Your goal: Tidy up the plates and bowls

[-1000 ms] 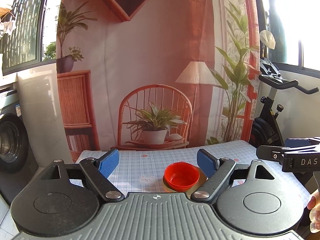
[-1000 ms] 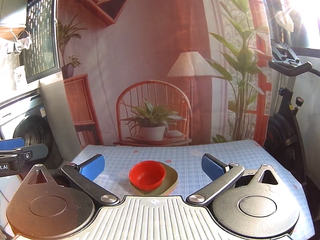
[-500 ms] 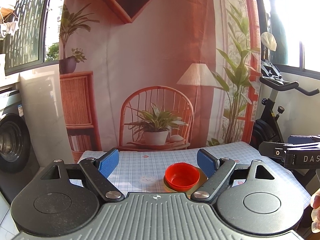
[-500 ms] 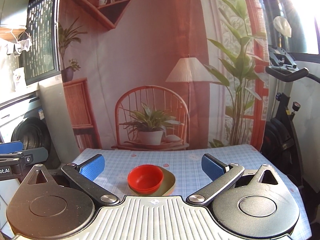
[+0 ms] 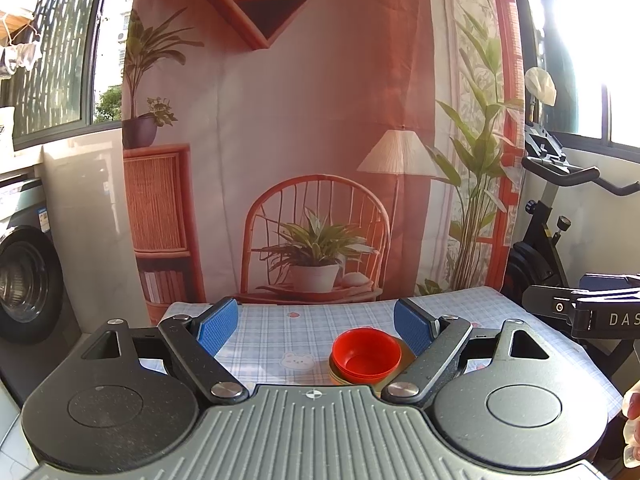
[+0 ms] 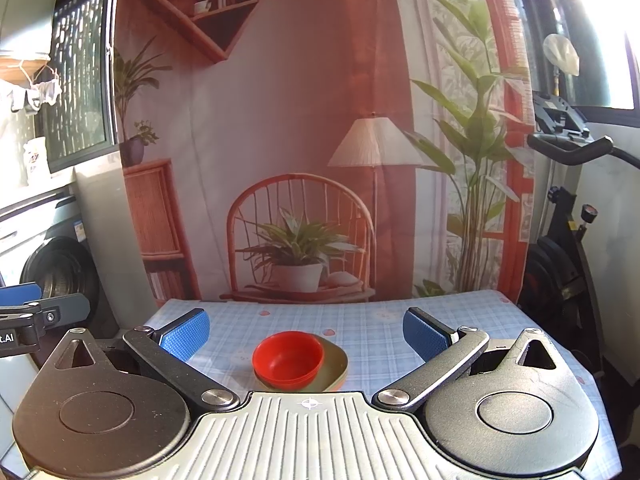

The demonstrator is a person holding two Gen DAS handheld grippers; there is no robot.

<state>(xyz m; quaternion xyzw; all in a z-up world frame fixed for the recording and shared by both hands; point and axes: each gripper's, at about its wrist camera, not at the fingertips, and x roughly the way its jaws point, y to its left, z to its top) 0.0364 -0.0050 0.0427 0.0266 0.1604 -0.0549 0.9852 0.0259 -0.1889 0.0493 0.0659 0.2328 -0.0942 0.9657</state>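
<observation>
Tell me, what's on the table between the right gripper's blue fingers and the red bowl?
Nothing: in the right wrist view, only bare blue checked tablecloth separates the open right gripper from the round red plastic bowl stacked on the olive plate.

Home balcony: washing machine (image 5: 24,284), exercise bike (image 6: 568,240), hanging laundry (image 6: 36,94).

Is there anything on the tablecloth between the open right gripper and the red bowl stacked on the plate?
Nothing visible. The right gripper is open and empty, and only bare checked tablecloth lies between its fingers and the red bowl, which sits on the olive plate.
</observation>
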